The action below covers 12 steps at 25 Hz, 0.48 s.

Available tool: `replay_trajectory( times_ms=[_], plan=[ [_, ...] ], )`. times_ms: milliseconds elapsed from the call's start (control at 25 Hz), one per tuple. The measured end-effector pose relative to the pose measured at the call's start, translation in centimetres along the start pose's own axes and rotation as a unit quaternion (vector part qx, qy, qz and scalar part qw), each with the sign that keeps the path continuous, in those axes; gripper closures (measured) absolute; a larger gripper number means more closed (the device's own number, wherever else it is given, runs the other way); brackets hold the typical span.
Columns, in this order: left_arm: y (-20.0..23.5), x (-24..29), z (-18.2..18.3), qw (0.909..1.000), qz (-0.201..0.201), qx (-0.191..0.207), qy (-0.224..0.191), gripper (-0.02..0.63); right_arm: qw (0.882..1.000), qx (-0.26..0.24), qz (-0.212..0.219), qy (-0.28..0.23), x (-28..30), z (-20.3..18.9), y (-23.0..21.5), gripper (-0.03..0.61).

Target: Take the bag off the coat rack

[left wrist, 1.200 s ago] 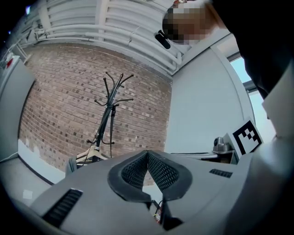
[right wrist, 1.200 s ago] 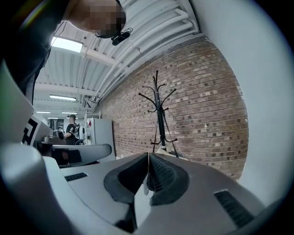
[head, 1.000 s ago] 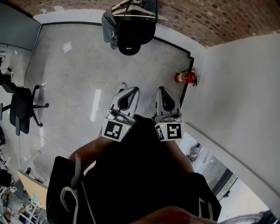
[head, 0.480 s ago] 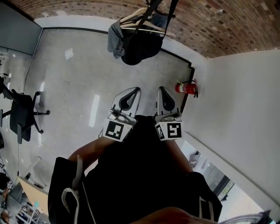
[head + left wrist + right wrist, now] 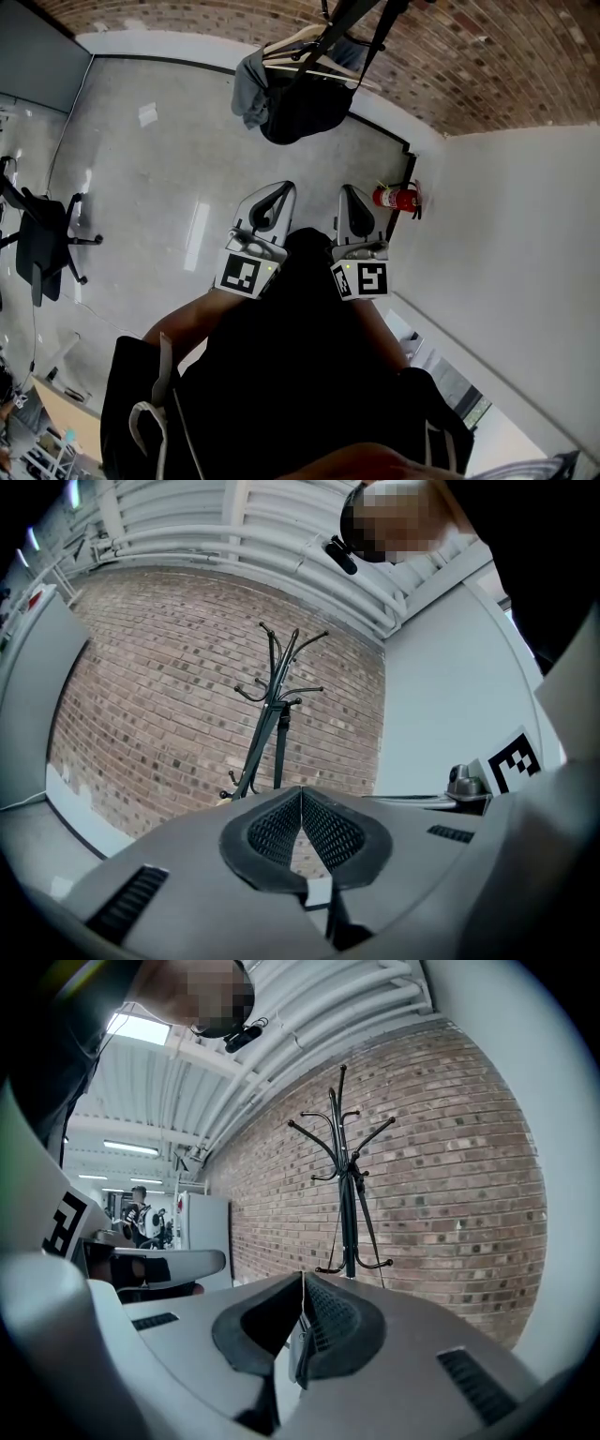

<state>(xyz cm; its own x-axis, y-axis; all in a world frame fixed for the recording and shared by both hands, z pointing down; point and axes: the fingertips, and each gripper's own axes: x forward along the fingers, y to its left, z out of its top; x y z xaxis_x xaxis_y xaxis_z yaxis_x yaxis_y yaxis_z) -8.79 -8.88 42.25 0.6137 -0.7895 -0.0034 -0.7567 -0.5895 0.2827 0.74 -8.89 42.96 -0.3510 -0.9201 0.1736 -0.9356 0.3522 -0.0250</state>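
while both tongs are held low in front of the person, the black bag (image 5: 302, 105) hangs on the coat rack (image 5: 349, 17) up ahead, well apart from them. the bag looks soft and saggy, and its straps run up to the thin black metal rack. a grey cloth (image 5: 247, 86) and a pale wooden hanger (image 5: 291, 40) hang just beside the bag. the rack has a straight pole and curly hooks at the top.

the left tongs (image 5: 284, 191) are pressed together with nothing between them. the right tongs (image 5: 344, 193) are pressed together too and hold nothing. both are smooth grey plastic with black bumpy rubber pads (image 5: 272, 832), and each carries a cube (image 5: 246, 276) with black and white square marks.

the floor (image 5: 159, 178) is grey, hard and shiny. behind the rack is a red-brown brick wall (image 5: 487, 47). a plain white wall (image 5: 516, 216) stands on the right, and a red fire extinguisher (image 5: 394, 196) sits against it, low down. a black office chair (image 5: 42, 246) on wheels stands far off on the left. the ceiling (image 5: 309, 1026) is white with long ribs.
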Motion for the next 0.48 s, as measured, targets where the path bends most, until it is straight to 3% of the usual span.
replay_trajectory(
  times_ms=[320, 480],
  plan=[
    [-1.1, 2.7, 1.1, 0.9995, 0.005, 0.029, -0.009, 0.594, 1.000, 0.007, 0.010, -0.021, 1.1, 1.5, -2.8, 0.557],
    [-1.0, 4.5, 1.9, 0.9992, 0.022, 0.029, -0.013, 0.594, 0.999, 0.005, -0.010, -0.034, 1.5, 3.1, -5.0, 0.556]
  ],
)
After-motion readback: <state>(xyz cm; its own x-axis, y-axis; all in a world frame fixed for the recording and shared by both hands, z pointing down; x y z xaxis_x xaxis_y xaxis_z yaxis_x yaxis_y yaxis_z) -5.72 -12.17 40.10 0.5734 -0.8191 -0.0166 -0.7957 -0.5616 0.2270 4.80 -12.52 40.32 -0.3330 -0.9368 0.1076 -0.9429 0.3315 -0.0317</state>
